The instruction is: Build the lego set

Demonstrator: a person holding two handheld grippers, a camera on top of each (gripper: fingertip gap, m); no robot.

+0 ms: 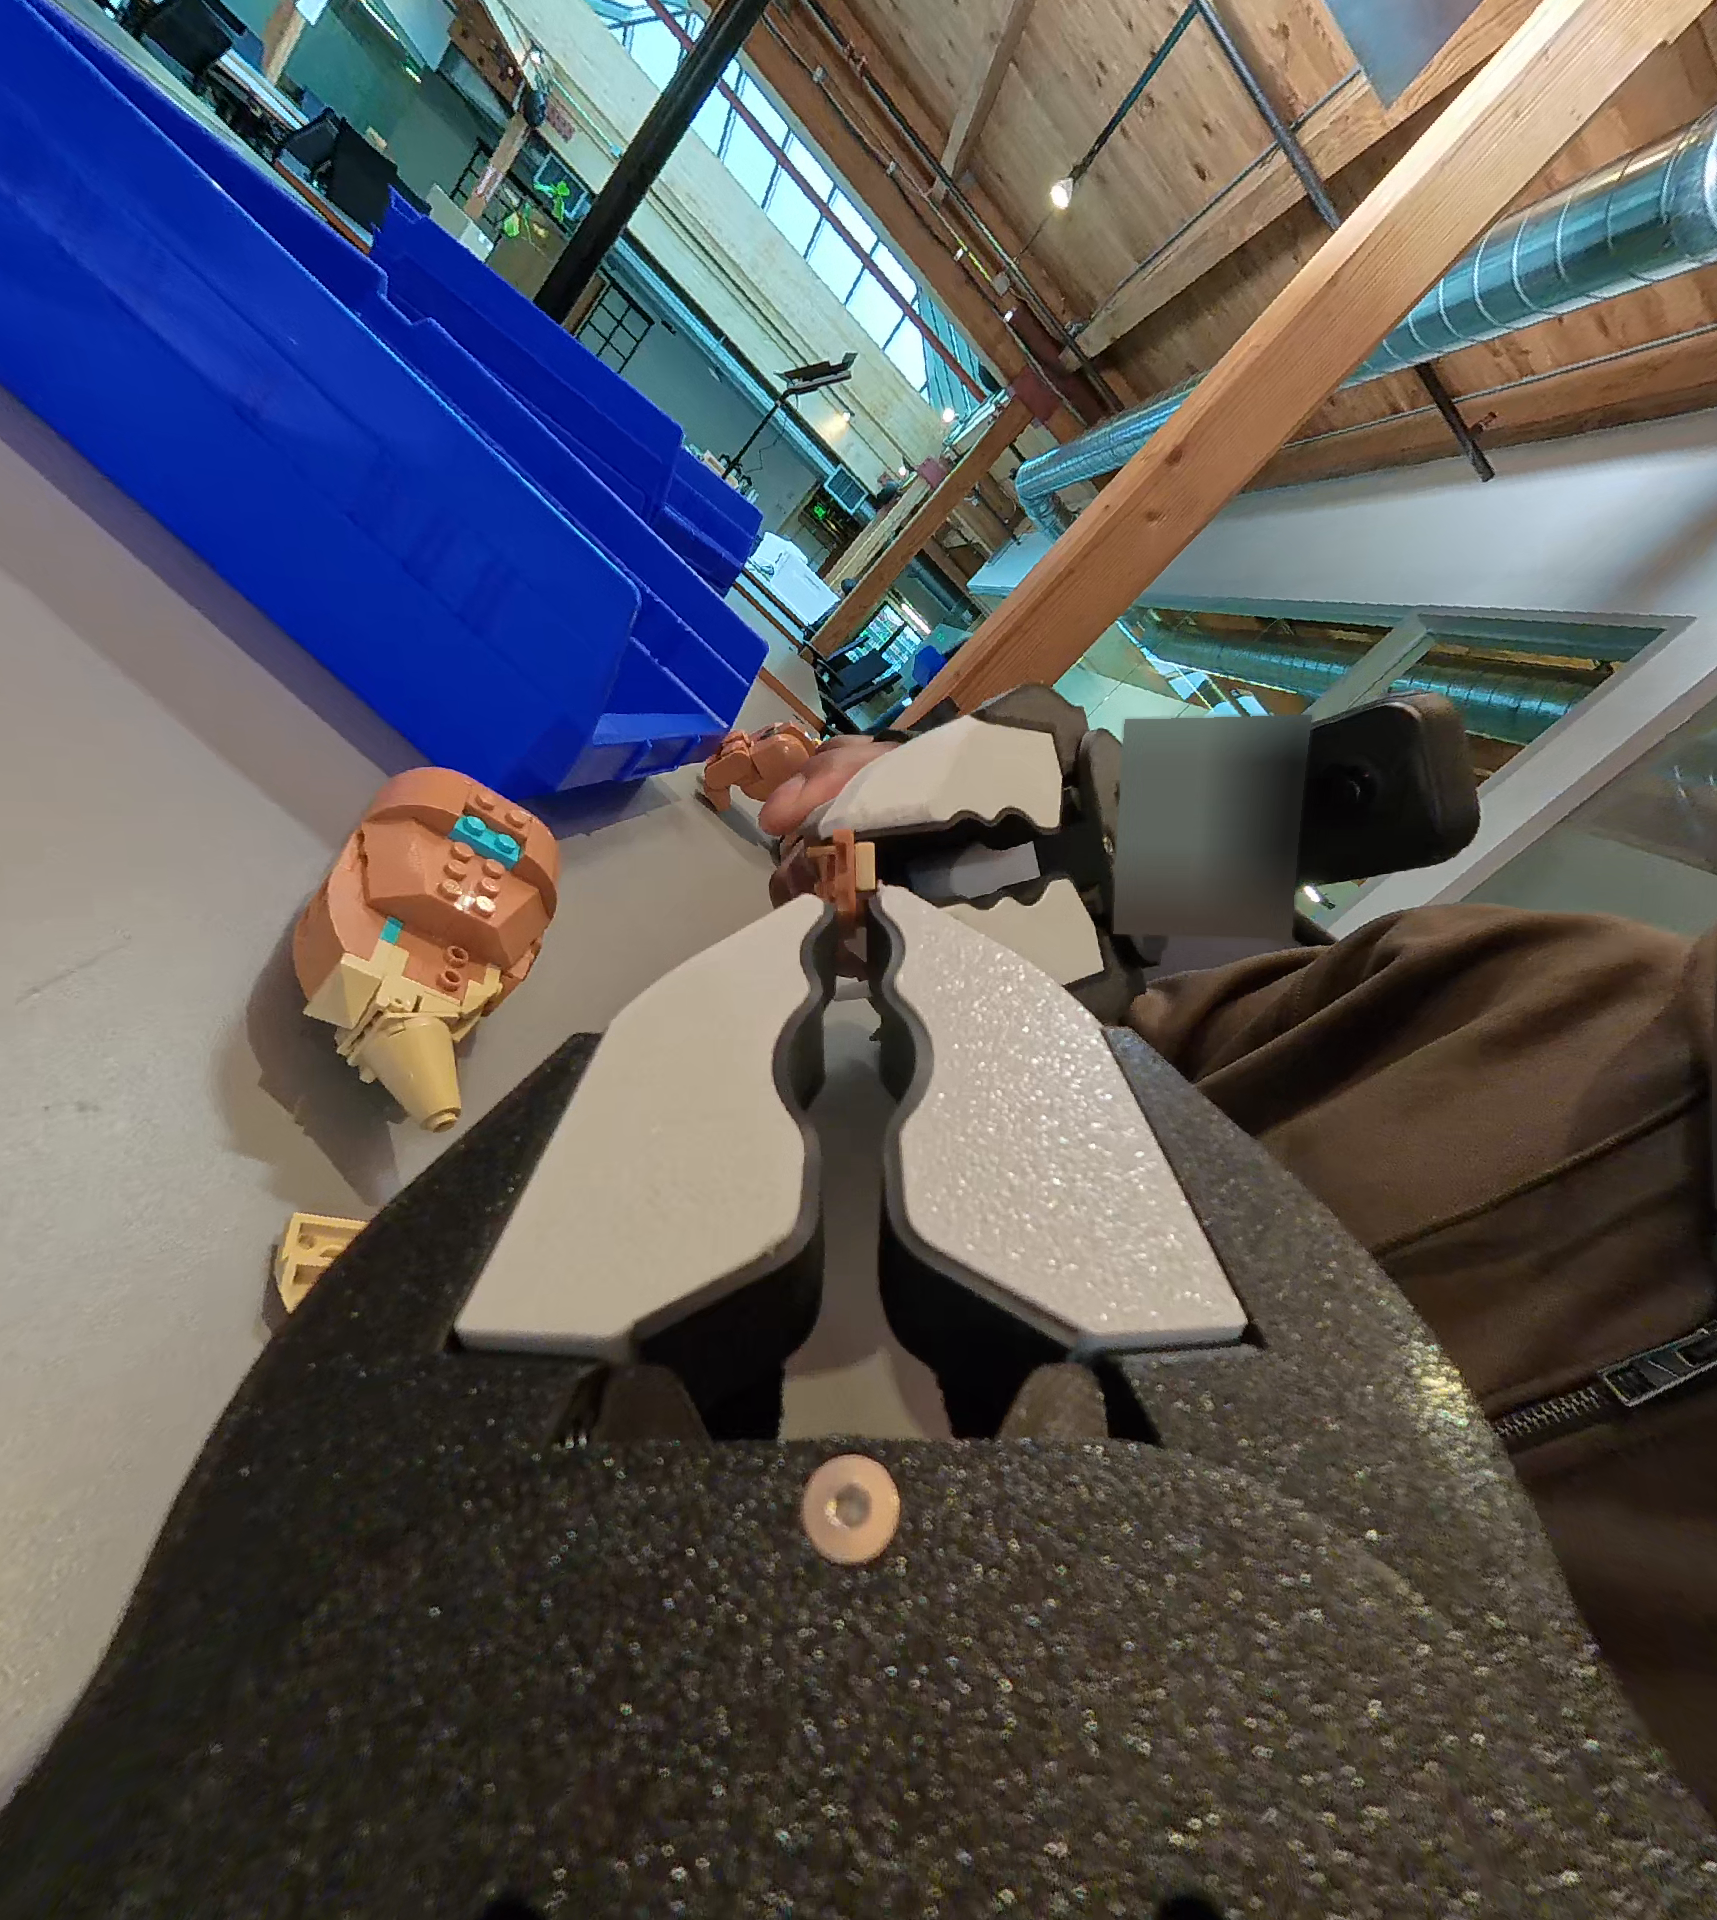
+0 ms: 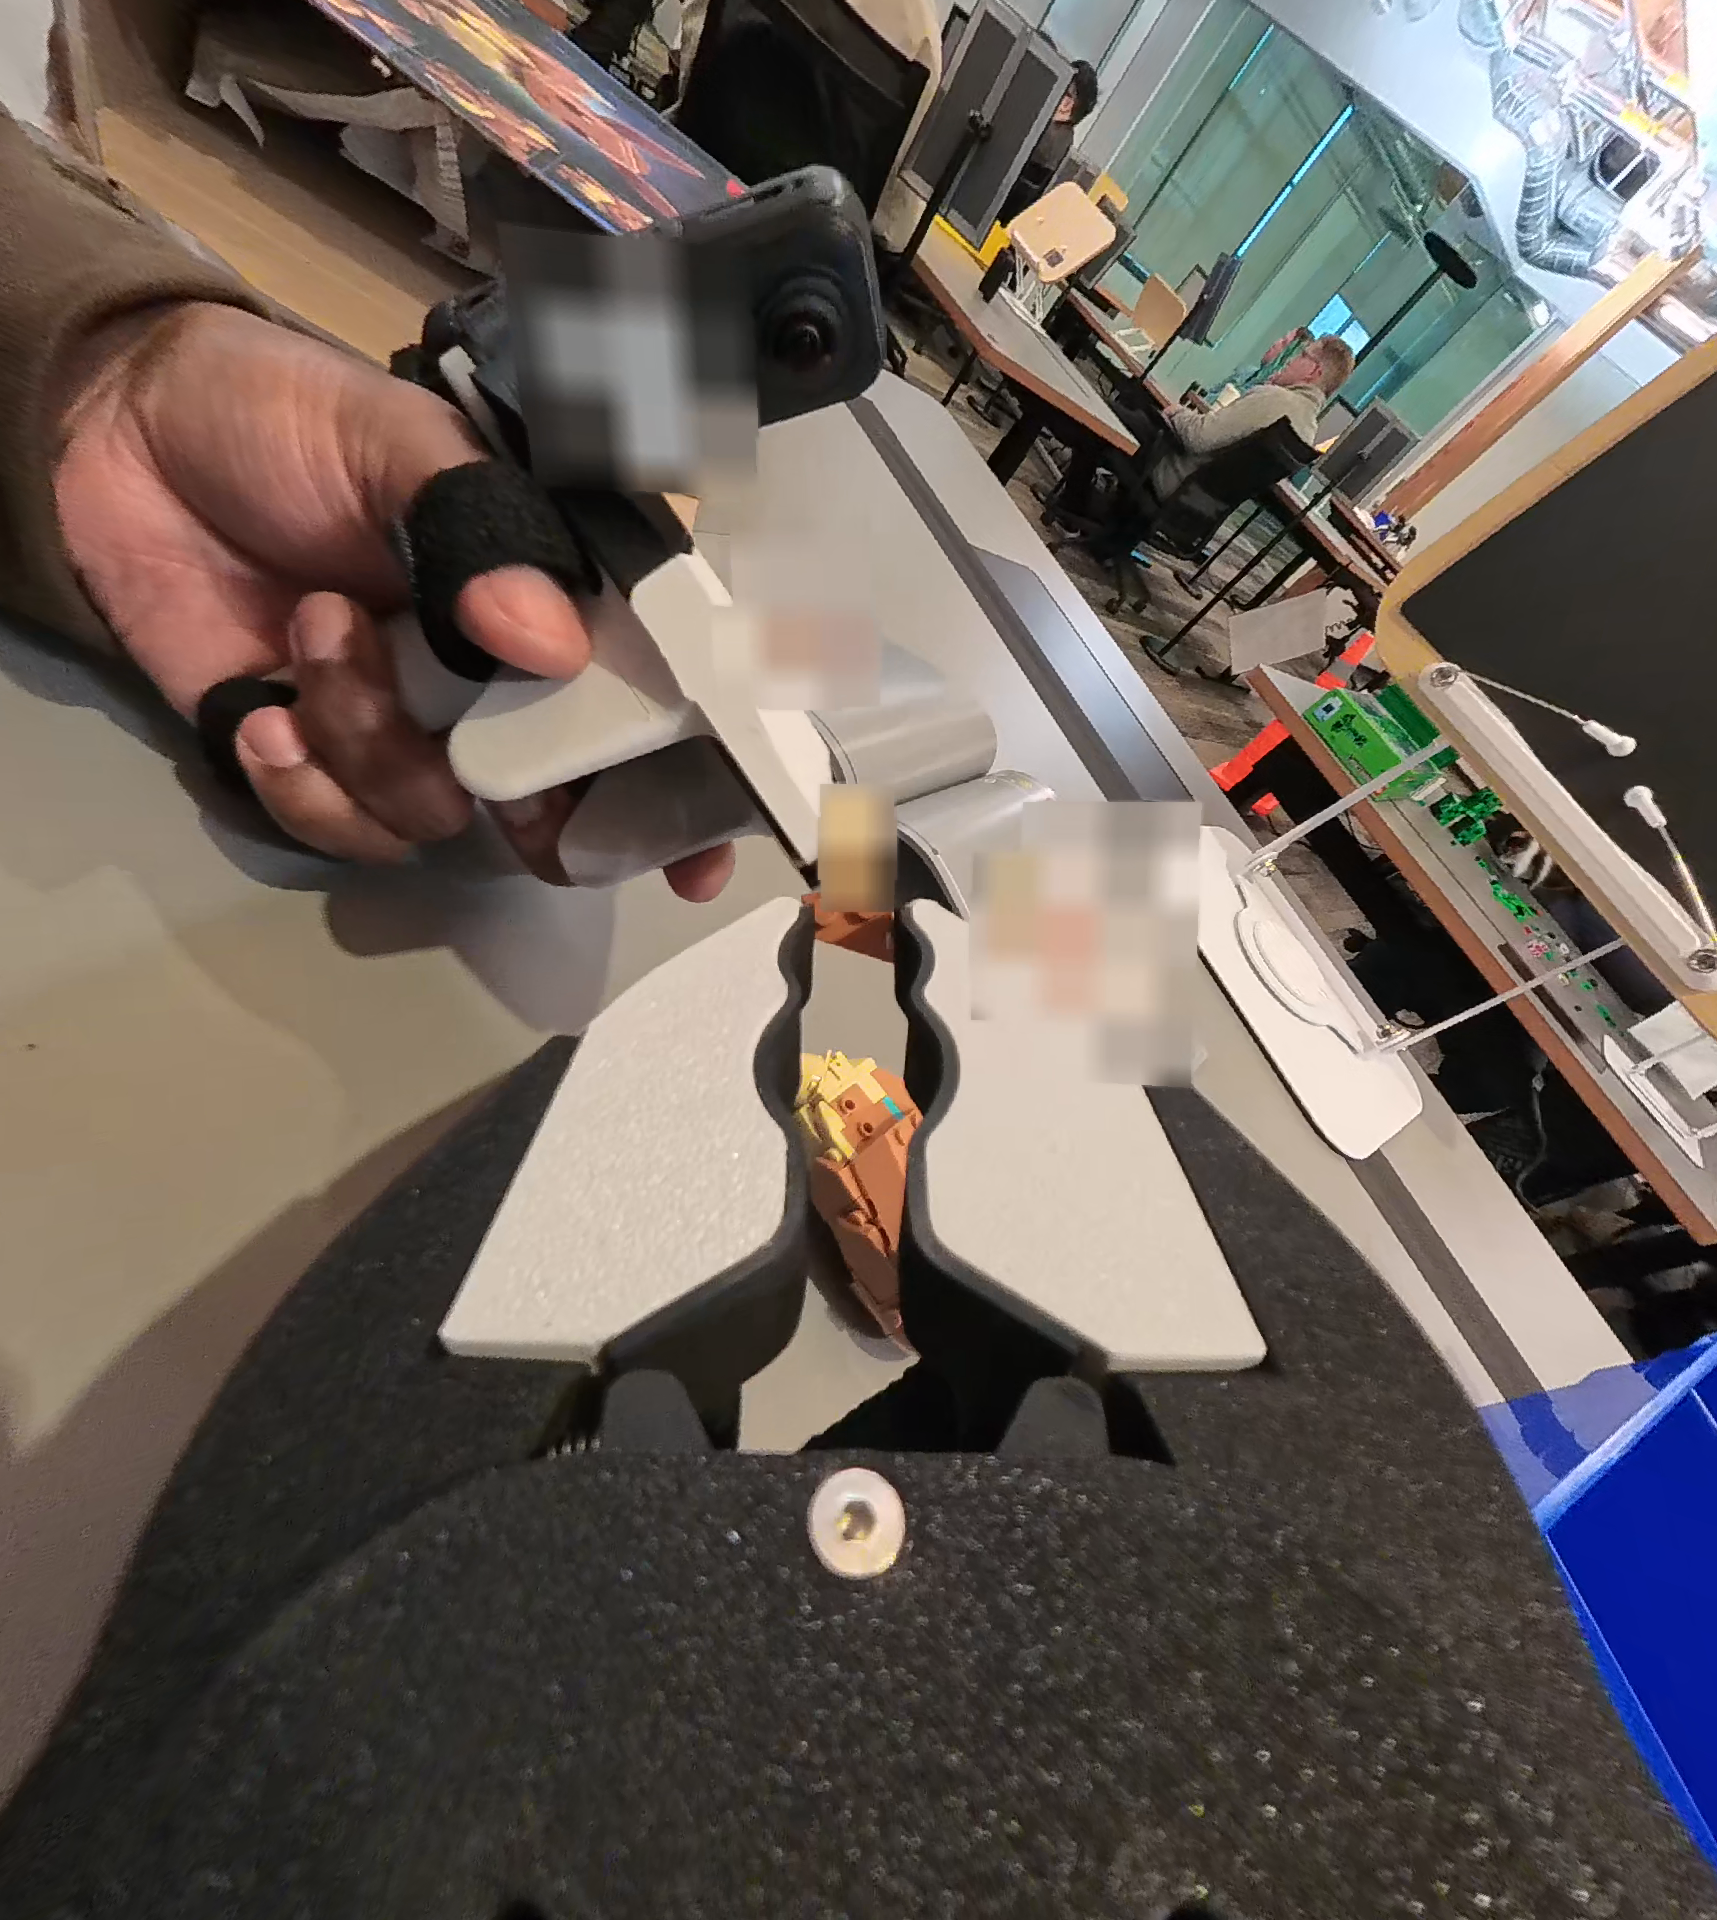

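Both grippers, left [image 1: 849, 914] and right [image 2: 854, 920], clench one small brown lego piece [image 1: 838, 868] between them.

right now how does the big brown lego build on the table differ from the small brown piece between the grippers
The big brown lego build lies on its side on the grey table, untouched; the small brown piece is held in the air, where the left hand-held gripper and right hand-held gripper meet. The build is far larger, with tan and teal parts and a tan cone; the piece is tiny, brown with a tan bit. Both are mainly reddish brown.
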